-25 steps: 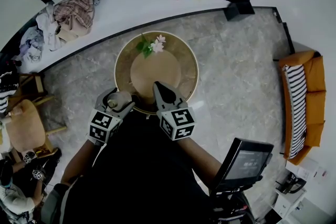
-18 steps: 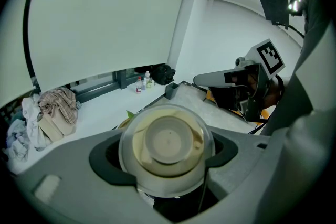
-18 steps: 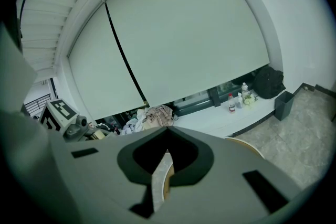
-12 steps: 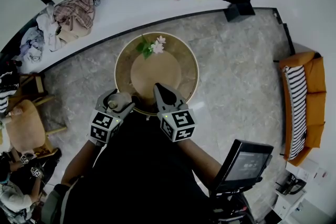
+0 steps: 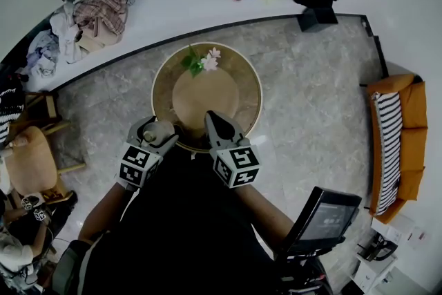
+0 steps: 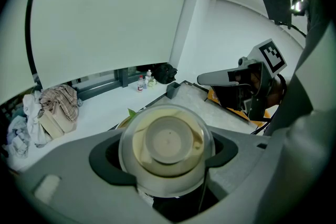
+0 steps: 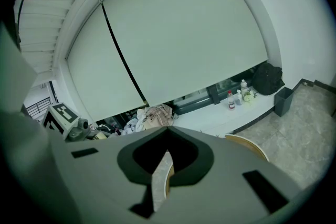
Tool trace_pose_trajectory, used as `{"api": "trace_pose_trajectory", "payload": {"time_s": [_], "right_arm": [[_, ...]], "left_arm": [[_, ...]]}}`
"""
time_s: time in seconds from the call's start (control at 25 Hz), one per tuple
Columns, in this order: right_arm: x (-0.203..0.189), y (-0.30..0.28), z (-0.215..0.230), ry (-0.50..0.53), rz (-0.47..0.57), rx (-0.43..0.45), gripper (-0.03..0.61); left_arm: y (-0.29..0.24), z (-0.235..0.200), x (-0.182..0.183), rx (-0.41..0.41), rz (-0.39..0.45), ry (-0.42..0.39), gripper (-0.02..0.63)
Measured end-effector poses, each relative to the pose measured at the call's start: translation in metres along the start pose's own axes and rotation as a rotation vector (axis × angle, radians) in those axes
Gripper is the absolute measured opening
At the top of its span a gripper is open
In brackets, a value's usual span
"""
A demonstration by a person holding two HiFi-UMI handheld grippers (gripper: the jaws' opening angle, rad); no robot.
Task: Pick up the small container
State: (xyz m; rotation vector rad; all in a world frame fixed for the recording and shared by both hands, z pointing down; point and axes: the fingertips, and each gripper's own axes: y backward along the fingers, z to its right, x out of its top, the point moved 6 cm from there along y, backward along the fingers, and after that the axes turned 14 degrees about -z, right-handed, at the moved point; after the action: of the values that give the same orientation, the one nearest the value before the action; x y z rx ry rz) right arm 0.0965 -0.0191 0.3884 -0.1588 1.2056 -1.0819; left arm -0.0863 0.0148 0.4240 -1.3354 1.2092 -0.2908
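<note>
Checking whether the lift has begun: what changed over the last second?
Almost nothing. The left gripper stays shut on the small container; the right gripper stays shut and empty. Both remain at the round table's near edge. The flowers lie where they were. Only the head view drifted slightly.

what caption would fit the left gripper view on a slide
Left gripper shut on the small container, right gripper alongside, jaws together.

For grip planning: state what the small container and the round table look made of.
Small container: probably clear, glossy plastic; its rounded wall is see-through around a paler, opaque round centre. Round table: seemingly matte wood or wood veneer; it has a tan top with a darker outer ring and shows no glare.
</note>
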Motion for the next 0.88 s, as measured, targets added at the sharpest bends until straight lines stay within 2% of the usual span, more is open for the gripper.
{"api": "trace_pose_trajectory", "payload": {"time_s": [0.88], "right_arm": [[-0.002, -0.009, -0.001, -0.006, -0.025, -0.002, -0.005]], "left_arm": [[-0.004, -0.012, -0.003, -0.002, -0.001, 0.006, 0.334]]}}
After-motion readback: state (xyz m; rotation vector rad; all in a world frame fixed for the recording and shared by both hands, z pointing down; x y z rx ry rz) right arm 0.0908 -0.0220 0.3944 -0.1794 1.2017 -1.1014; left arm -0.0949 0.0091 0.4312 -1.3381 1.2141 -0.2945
